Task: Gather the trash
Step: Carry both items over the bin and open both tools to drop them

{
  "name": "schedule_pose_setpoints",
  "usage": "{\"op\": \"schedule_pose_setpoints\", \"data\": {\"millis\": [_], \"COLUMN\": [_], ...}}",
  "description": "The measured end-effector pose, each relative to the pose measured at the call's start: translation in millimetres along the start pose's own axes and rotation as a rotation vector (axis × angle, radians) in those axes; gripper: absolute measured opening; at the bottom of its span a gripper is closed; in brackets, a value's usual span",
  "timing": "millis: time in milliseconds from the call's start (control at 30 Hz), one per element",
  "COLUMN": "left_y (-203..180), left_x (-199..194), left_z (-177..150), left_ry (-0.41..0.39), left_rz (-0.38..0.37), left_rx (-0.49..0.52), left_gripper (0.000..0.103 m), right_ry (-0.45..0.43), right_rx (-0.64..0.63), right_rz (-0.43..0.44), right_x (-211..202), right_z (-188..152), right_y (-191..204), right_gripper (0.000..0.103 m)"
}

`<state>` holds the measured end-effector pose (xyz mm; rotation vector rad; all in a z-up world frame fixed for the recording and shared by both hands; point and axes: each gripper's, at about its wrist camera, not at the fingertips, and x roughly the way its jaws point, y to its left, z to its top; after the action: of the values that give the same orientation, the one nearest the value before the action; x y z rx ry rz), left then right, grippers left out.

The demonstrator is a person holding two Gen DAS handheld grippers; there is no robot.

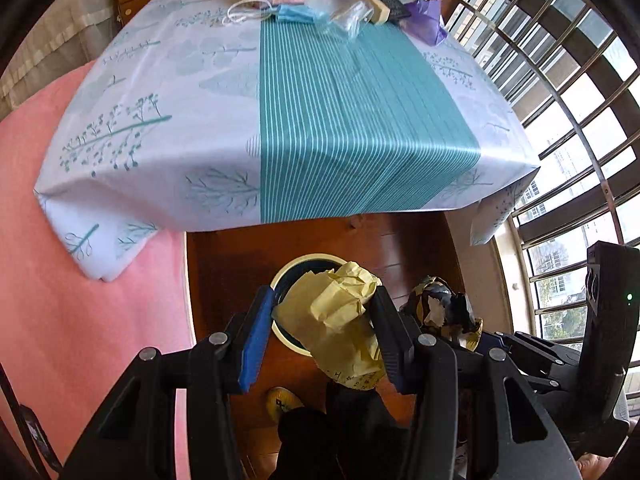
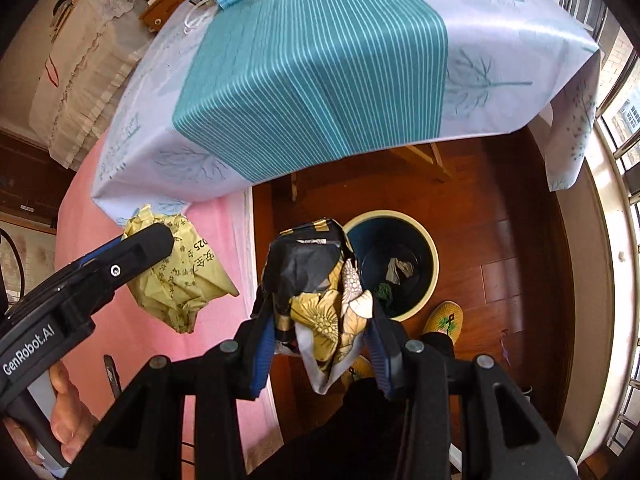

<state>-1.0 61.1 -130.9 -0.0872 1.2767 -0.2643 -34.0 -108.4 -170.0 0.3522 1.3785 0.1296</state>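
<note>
My left gripper [image 1: 324, 316] is shut on a crumpled yellow paper ball [image 1: 340, 312], which hangs over the round cream-rimmed bin [image 1: 304, 261] on the wooden floor. From the right wrist view that yellow paper ball [image 2: 180, 276] shows at the left, over the pink sheet. My right gripper [image 2: 320, 312] is shut on a crumpled black and gold floral wrapper [image 2: 320, 284], held just left of the bin [image 2: 434, 264]. The same wrapper [image 1: 440, 308] appears right of the left gripper. The bin holds a few scraps [image 2: 400, 270].
A table under a teal-striped cloth [image 1: 360, 128] stands beyond the bin, with a blue face mask [image 1: 298, 14], clear plastic [image 1: 348, 16], purple paper [image 1: 426, 20] and small boxes at its far end. Pink bedding [image 1: 80, 280] lies left, barred windows [image 1: 580, 120] right. A person's yellow slippers [image 2: 444, 318] stand by the bin.
</note>
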Motion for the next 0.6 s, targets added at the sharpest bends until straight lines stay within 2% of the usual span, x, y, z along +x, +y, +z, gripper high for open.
{"op": "schedule_pose_setpoints", "data": {"millis": [367, 467, 533, 567, 600], "left_y": [15, 19, 22, 24, 26], "left_x": [159, 197, 218, 226, 233], "left_z": [-38, -43, -45, -44, -45], "left_ry": [0.076, 0.094, 0.115, 0.118, 0.120], "left_rz": [0.025, 0.046, 0.046, 0.050, 0.060], "left_rx": [-0.048, -0.045, -0.038, -0.035, -0.033], "left_gripper": [0.049, 0.049, 0.055, 0.061, 0.076], "right_ry": [0.115, 0.129, 0.134, 0.138, 0.142], "right_rx": [-0.009, -0.021, -0.016, -0.008, -0.003], "right_rz": [-0.075, -0.086, -0.089, -0.088, -0.088], "right_x": [157, 194, 214, 222, 229], "right_z": [7, 11, 13, 15, 17], "right_y": [-62, -75, -83, -86, -89], "right_gripper": [0.042, 0.047, 0.050, 0.056, 0.063]}}
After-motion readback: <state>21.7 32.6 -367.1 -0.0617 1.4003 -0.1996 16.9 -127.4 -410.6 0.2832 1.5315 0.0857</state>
